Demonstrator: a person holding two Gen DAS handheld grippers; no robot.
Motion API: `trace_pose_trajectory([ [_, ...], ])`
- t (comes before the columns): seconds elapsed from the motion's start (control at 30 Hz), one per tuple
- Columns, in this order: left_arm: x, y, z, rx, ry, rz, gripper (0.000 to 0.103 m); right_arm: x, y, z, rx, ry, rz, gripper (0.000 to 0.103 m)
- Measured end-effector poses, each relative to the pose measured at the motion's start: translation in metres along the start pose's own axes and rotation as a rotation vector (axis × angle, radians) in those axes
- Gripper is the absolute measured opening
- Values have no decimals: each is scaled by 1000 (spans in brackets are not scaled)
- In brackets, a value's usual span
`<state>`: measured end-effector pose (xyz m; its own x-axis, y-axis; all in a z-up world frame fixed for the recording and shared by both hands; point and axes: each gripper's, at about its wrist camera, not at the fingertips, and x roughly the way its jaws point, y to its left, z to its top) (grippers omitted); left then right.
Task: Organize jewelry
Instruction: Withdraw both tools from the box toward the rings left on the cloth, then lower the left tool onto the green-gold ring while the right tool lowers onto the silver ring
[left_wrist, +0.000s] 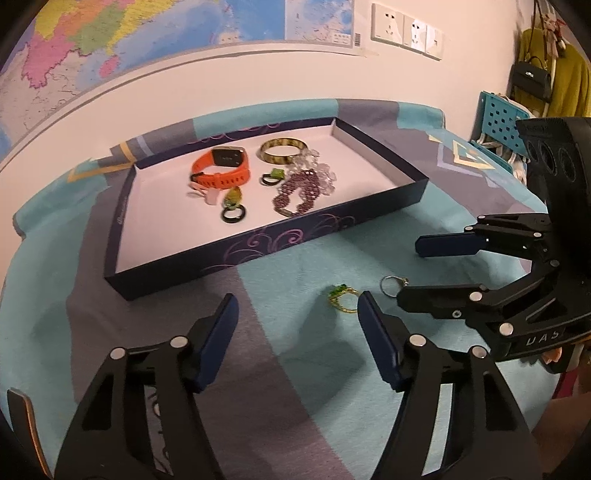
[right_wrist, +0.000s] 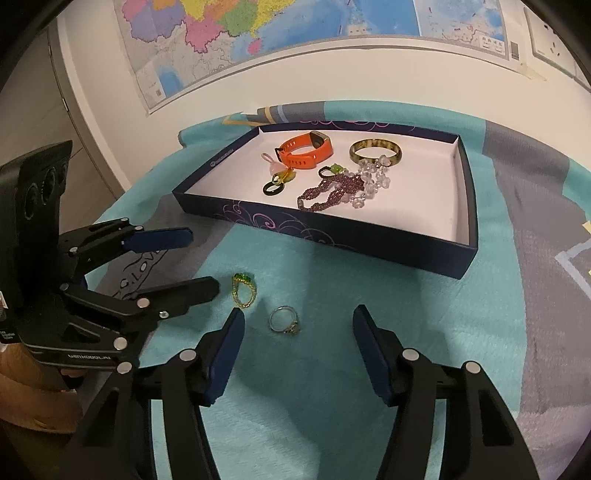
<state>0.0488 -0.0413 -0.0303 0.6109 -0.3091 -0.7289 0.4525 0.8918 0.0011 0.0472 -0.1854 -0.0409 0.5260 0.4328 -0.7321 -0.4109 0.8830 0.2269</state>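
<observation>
A dark blue tray (left_wrist: 258, 243) (right_wrist: 332, 236) with a white floor holds an orange watch (left_wrist: 221, 171) (right_wrist: 304, 151), a bangle (left_wrist: 282, 149) (right_wrist: 375, 151), a purple bead bracelet (left_wrist: 299, 194) (right_wrist: 328, 194), clear beads (right_wrist: 369, 181), and ring charms (left_wrist: 232, 210) (right_wrist: 275, 186). On the cloth in front lie a gold ring with a green stone (left_wrist: 342, 298) (right_wrist: 243, 291) and a silver ring (left_wrist: 392, 285) (right_wrist: 284, 319). My left gripper (left_wrist: 297, 325) (right_wrist: 205, 260) is open, the gold ring just ahead of its right finger. My right gripper (right_wrist: 298, 341) (left_wrist: 408, 271) is open, the silver ring between its fingertips.
The tray sits on a teal and grey blanket (left_wrist: 295, 369) (right_wrist: 480, 350). A wall map (left_wrist: 110, 40) (right_wrist: 258, 37) and wall sockets (left_wrist: 406, 31) are behind. A blue perforated crate (left_wrist: 496, 120) and hanging bags (left_wrist: 532, 79) are at the right.
</observation>
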Motion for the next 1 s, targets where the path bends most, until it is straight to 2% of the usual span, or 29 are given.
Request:
trace_pose_trajectory([
  [0.17, 10, -6, 4, 13, 29, -19, 47, -1, 0, -1, 9, -2, 10, 58],
  [0.23, 15, -9, 5, 7, 39, -30, 45, -2, -1, -2, 11, -3, 15, 58],
  [0.3, 18, -11, 7, 5, 50, -49, 35, -1, -2, -2, 12, -2, 19, 58],
  [0.37, 21, -13, 7, 5, 59, -43, 32, 0, -1, -1, 10, -1, 22, 58],
  [0.57, 19, -13, 5, 9, 60, -52, 13, 2, 5, -1, -11, 7, 30, 56],
  [0.7, 15, -12, 2, 4, 56, -52, 12, 5, 12, 0, -33, 19, 14, 46],
  [1.0, 5, 2, -7, -51, 50, -52, 11, 9, 23, -1, -92, 31, -81, 37],
])
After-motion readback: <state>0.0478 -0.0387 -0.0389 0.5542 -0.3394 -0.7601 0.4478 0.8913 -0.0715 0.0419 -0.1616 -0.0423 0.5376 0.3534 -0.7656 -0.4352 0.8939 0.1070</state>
